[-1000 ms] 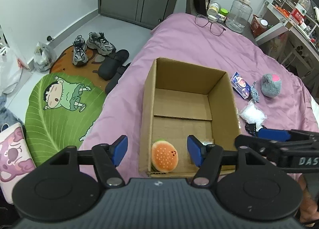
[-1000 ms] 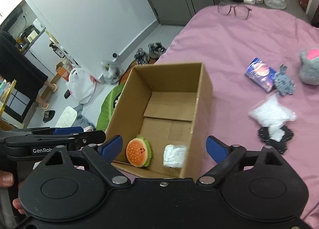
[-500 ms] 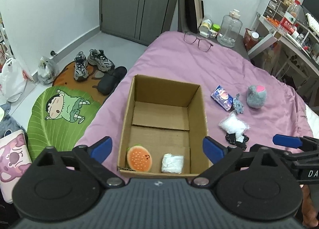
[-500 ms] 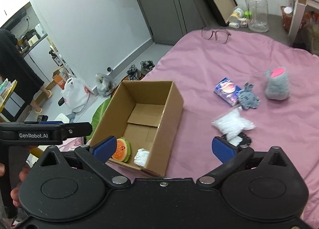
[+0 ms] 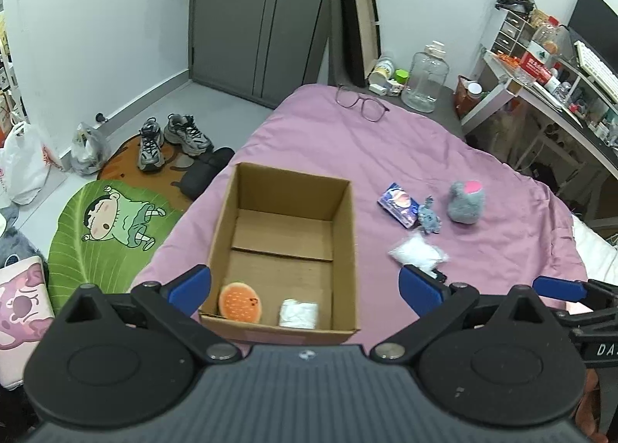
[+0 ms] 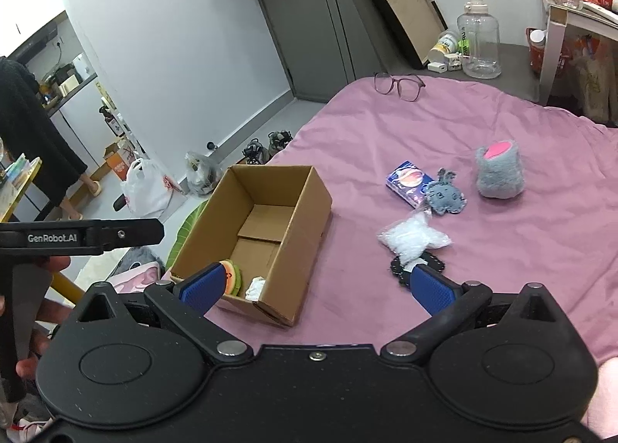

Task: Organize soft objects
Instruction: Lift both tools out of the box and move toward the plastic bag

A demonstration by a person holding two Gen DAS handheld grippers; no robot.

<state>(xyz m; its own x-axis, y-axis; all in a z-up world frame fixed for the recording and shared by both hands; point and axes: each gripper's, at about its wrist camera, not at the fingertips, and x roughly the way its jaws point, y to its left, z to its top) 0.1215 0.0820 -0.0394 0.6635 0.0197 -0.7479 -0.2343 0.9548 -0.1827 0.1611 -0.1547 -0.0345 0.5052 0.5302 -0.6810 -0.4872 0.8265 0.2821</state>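
A: The bed (image 5: pixel 444 157) with its pink cover carries everything, and the cardboard box (image 5: pixel 343 234) sits open near its left edge. Which way should the person go from here?

B: Toward the loose items on the cover, well to the right of the box. The largest is the grey plush (image 6: pixel 499 172) with the pink patch, farthest out; it looks squashy, so it wants a grip across its middle.

A: Are the claws ready for that?

B: Both are. The left claw (image 5: pixel 305 284) has its jaws spread wide with nothing between them, hovering over the near end of the box. The right claw (image 6: pixel 316 284) is equally wide and empty, and it sits nearer the pile.

A: So the right one takes the next piece?

B: That seems sensible. The clear bag (image 6: pixel 411 238) lies closest, resting partly on a black lacy piece (image 6: pixel 401 269); the pads should pinch the bag's bulk, not a corner, or it may slip out.

A: And the smaller things?

B: The blue packet (image 6: pixel 407 182) touches the little grey knitted toy (image 6: pixel 444 197), so they need lifting one at a time. In the box, the burger plush (image 5: pixel 239 303) and white wad (image 5: pixel 298 313) fill the near end; the far end is free for drops
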